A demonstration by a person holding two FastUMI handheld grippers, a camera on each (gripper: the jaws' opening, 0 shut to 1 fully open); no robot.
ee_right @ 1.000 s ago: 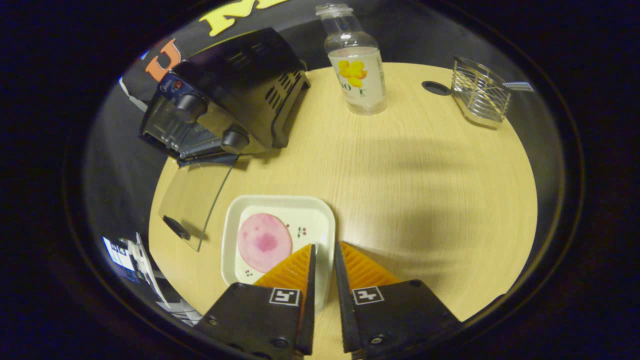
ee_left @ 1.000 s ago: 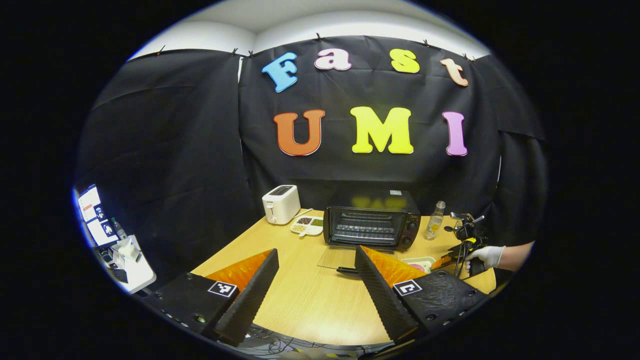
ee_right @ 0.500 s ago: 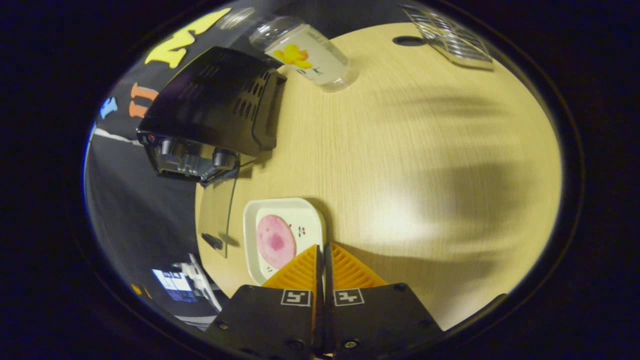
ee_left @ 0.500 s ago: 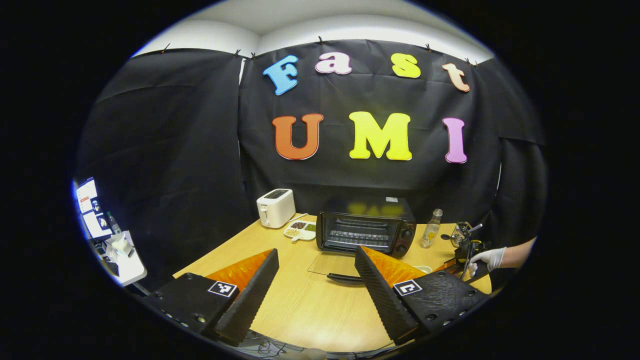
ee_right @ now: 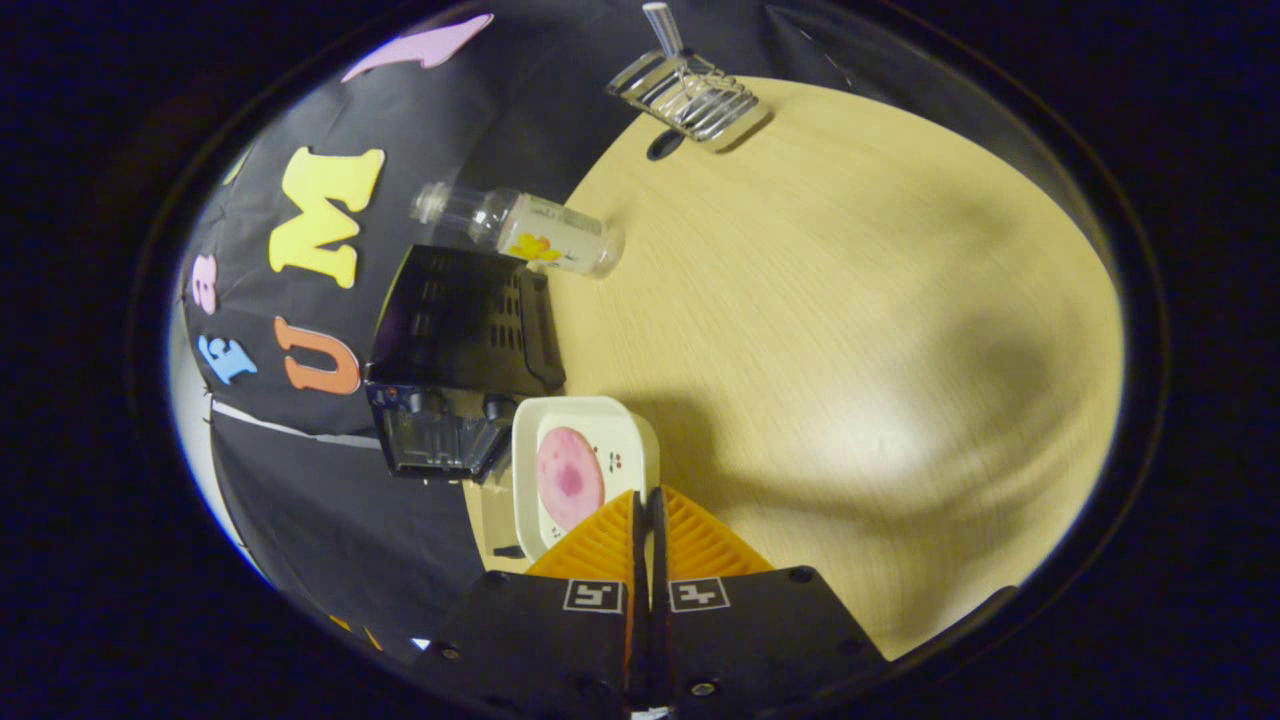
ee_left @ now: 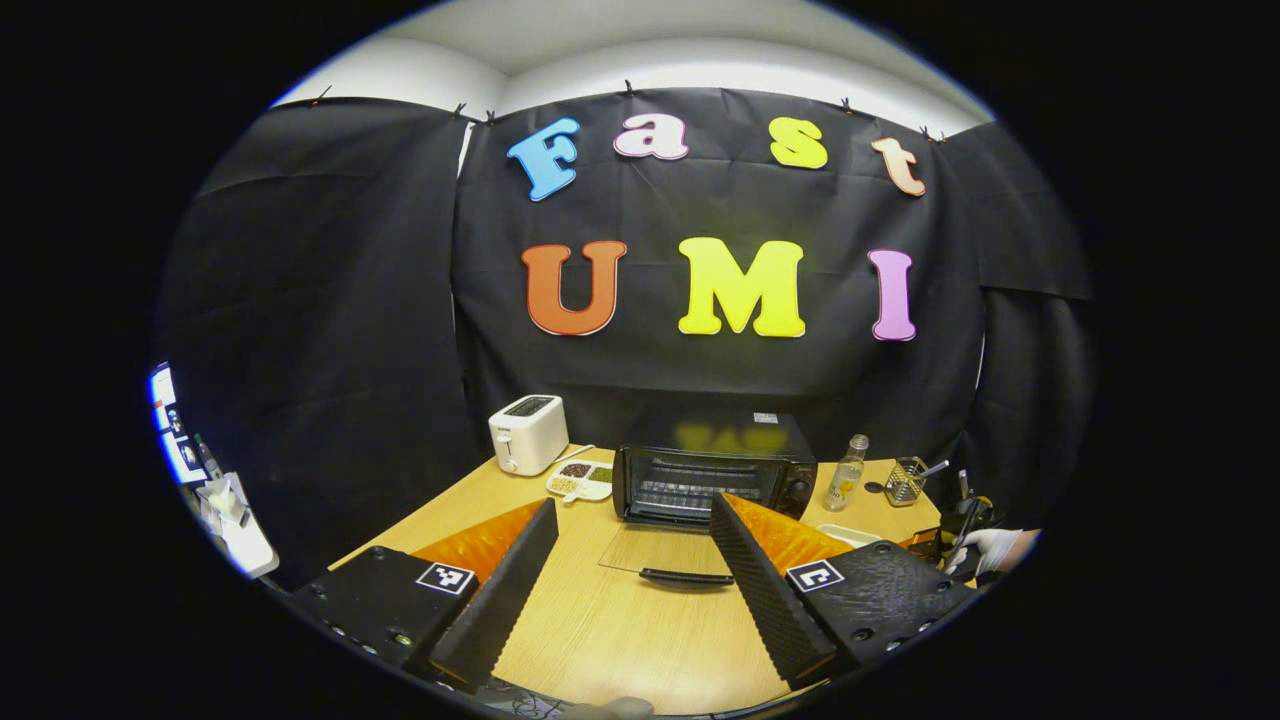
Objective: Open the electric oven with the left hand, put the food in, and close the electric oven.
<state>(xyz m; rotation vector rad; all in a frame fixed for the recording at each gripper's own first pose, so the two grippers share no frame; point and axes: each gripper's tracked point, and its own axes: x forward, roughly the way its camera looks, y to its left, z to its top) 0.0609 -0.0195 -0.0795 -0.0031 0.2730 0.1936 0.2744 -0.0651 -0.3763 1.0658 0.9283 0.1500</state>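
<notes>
Right gripper point(ee_right: 648, 500): its two fingers are pressed together on the near rim of the white plate point(ee_right: 585, 425), so the plate is pinched at its edge.
White plate: it holds one round pink slice of food point(ee_right: 568, 478); it appears raised off the wooden table point(ee_right: 850, 330), close to the front of the electric oven point(ee_right: 455, 350). In the left gripper view the plate point(ee_left: 850, 534) is seen low at the right of the oven.
Left gripper point(ee_left: 632, 530): its fingers stand wide apart and hold nothing; it is above the near part of the table point(ee_left: 620, 630), well apart from the oven.
Electric oven: black, with its glass door point(ee_left: 650, 550) folded down flat toward the table; the door's black handle point(ee_left: 686, 577) is at the near edge. The wire rack inside is visible point(ee_left: 690, 487).
Divided dish point(ee_left: 580, 481): white, with small portions of dark, green and pale grains, between the toaster point(ee_left: 528, 433) and the oven.
Bottle point(ee_left: 846, 473): clear, with a yellow flower on its label, at the right of the oven.
Wire basket point(ee_left: 904, 481): metal, with a utensil handle standing out of it, beyond the bottle.
Person's hand point(ee_left: 985, 548): in a white glove, at the far right, holding the other gripper.
</notes>
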